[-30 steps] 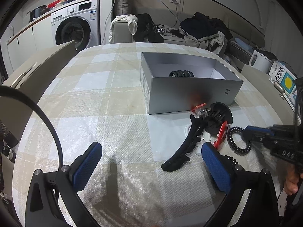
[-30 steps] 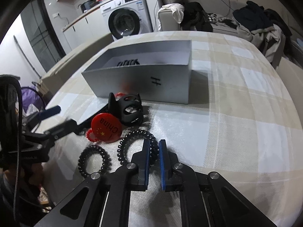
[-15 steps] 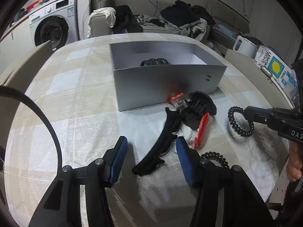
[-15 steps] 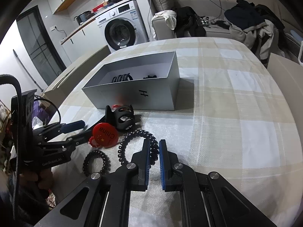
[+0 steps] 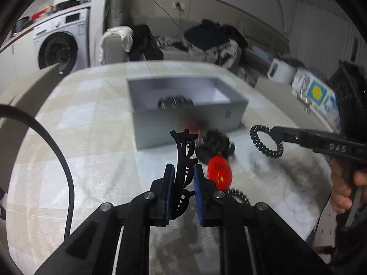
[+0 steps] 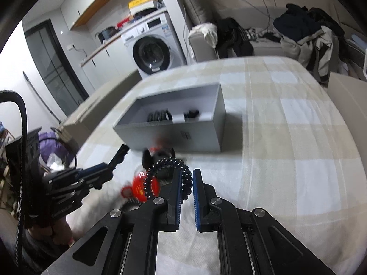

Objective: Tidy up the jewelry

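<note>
My left gripper point(image 5: 183, 171) has its jaws closing on a long black hair clip point(image 5: 182, 151), and the blue pads press both of its sides as it rises off the checked tablecloth. To the right, my right gripper point(image 5: 274, 135) is shut on a black spiral hair tie point(image 5: 266, 142), held in the air. In the right wrist view the same hair tie point(image 6: 169, 171) hangs from the right gripper point(image 6: 187, 176). A grey open box point(image 5: 190, 123) stands behind, with black spiral ties point(image 5: 175, 102) inside. A red round badge point(image 5: 219, 171) and a black claw clip point(image 5: 215, 146) lie before the box.
Another spiral tie point(image 5: 238, 194) lies on the table point(image 5: 91, 160) beside the left fingers. Chair backs stand at the table's left point(image 5: 29, 87) and right edges. A washing machine point(image 5: 59, 45), a sofa piled with clothes point(image 5: 206, 41) and a white kettle point(image 5: 279, 71) are beyond.
The left jaws came together around the long black clip and raised it from the cloth. The right gripper lifted its spiral tie higher, and both views are motion-blurred.
</note>
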`<state>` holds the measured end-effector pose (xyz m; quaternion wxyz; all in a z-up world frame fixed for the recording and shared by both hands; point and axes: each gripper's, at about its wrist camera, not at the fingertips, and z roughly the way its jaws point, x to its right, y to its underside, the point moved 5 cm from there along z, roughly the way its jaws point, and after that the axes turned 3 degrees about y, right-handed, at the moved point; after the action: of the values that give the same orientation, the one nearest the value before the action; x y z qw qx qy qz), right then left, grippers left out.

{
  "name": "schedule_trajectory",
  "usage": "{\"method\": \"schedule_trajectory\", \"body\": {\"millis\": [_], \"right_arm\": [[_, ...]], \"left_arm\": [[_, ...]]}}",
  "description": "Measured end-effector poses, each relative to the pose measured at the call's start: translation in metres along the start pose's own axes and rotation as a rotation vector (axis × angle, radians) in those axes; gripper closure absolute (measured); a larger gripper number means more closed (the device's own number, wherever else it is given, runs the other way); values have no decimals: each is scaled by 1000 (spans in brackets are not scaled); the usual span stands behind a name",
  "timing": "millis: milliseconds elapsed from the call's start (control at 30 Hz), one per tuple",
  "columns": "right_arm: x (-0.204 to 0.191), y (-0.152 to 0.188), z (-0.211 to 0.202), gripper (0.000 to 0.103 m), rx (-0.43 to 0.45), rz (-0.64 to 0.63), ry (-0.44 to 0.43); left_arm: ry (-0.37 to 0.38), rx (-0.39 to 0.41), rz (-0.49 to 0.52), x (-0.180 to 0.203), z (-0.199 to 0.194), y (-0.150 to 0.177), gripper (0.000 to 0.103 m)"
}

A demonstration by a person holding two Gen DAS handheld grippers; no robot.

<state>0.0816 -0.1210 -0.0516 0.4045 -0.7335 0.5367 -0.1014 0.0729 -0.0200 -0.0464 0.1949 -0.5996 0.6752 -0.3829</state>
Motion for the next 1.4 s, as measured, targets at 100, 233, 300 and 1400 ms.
{"method": "schedule_trajectory", "body": {"millis": [100, 233, 300, 1400], "right_arm": [[-1, -21, 0, 95, 48, 19, 16], [0, -51, 13, 95, 95, 51, 45], [2, -62, 22, 95, 99, 68, 52], [0, -61, 41, 70, 45, 28, 46]], "left_arm": [[-12, 62, -17, -3, -6, -18, 91], [-19, 131, -24, -8, -1, -47, 91], [-22, 138, -36, -13, 12, -59, 91], [-54, 92, -49, -23, 6, -55, 53]]}}
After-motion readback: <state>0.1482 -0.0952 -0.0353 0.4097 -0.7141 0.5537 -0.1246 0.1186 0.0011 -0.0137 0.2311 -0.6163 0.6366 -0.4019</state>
